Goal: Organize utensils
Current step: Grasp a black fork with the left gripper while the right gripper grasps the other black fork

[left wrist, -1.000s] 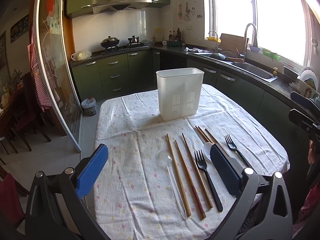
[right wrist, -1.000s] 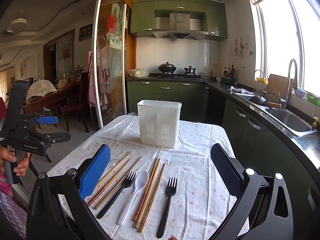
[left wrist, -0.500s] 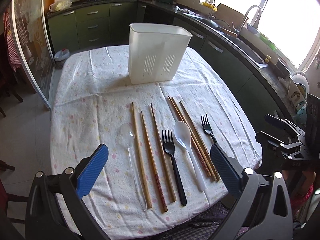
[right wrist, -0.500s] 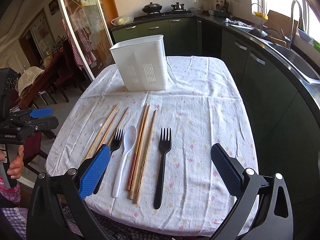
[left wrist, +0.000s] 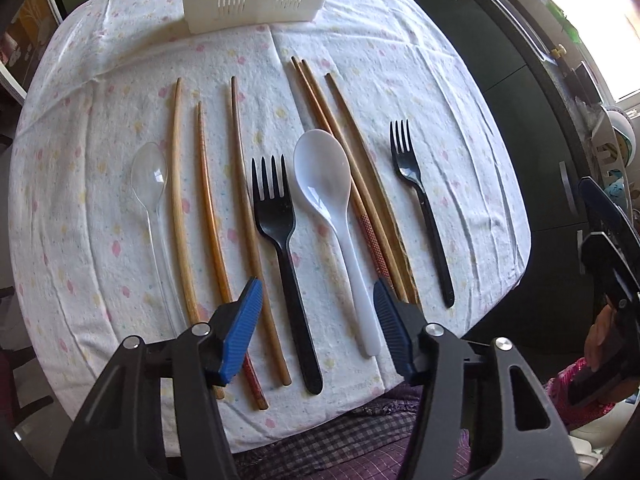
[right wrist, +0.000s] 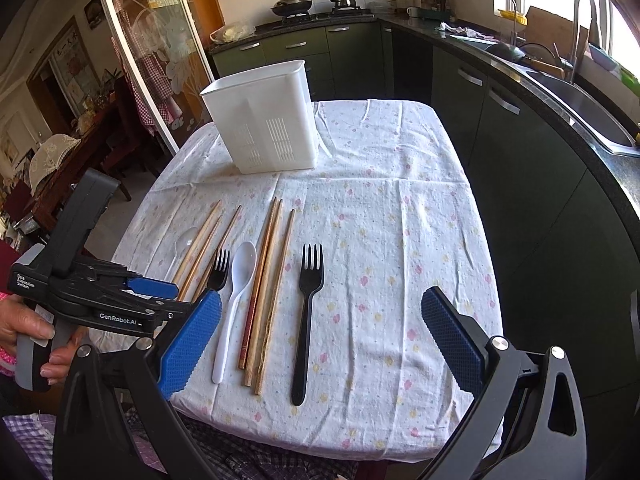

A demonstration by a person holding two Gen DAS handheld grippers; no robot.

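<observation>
Utensils lie in a row on the flowered cloth: a clear spoon (left wrist: 150, 176), three chopsticks (left wrist: 208, 200), a black fork (left wrist: 276, 216), a white spoon (left wrist: 326, 184), three more chopsticks (left wrist: 360, 184) and a second black fork (left wrist: 416, 196). The white slotted holder (right wrist: 264, 120) stands behind them. My left gripper (left wrist: 316, 320) points steeply down over the near ends. Its jaws are closing, with the first fork's handle and the white spoon's handle between the pads (left wrist: 244, 324) and neither pad touching them. My right gripper (right wrist: 320, 336) is wide open above the second fork (right wrist: 308, 312).
The table's near edge (right wrist: 320, 444) is close below both grippers, with checked cloth under it. Dark green cabinets (right wrist: 520, 152) and a sink counter run along the right. A glass sliding door (right wrist: 152, 60) stands at the far left. A hand (right wrist: 24, 332) holds the left gripper.
The left gripper tipped down and dropped toward the near ends of the utensils, and its jaws narrowed. The right gripper tilted down at first and has since stayed nearly still, wide open.
</observation>
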